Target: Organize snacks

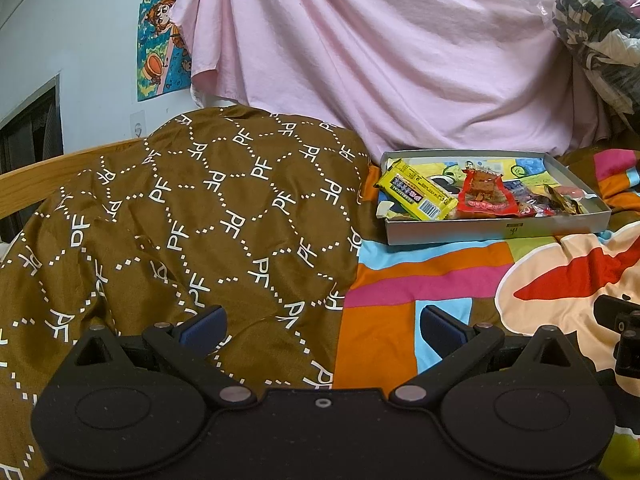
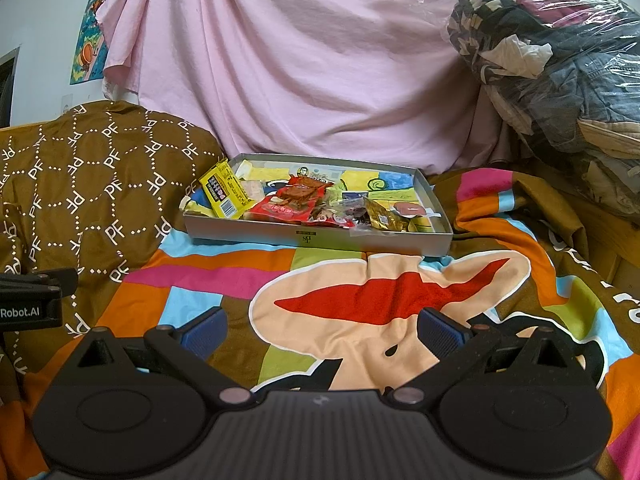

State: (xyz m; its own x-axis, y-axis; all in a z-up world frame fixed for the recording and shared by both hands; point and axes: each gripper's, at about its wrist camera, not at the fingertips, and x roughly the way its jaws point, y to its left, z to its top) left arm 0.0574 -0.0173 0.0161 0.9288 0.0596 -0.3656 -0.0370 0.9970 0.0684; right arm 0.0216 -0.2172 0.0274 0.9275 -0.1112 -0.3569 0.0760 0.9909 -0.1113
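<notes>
- The left tongs (image 1: 322, 330) hang released over the bed, blue pads (image 1: 204, 326) spread wide with nothing between them.
- The right tongs (image 2: 322, 330) are likewise released and empty, above the colourful cartoon bedspread (image 2: 380, 300).
- A shallow grey box (image 2: 320, 236) rests on that bedspread, well ahead of both tongs, beside a brown patterned quilt (image 1: 200, 216).
- Inside it lie the snacks: a yellow packet (image 2: 222, 194) leaning over the left rim, a red packet (image 2: 286, 208) mid-box (smaller wrappers to its right are too jumbled to tell apart).
- A pink sheet (image 2: 300, 60) hangs behind.
</notes>
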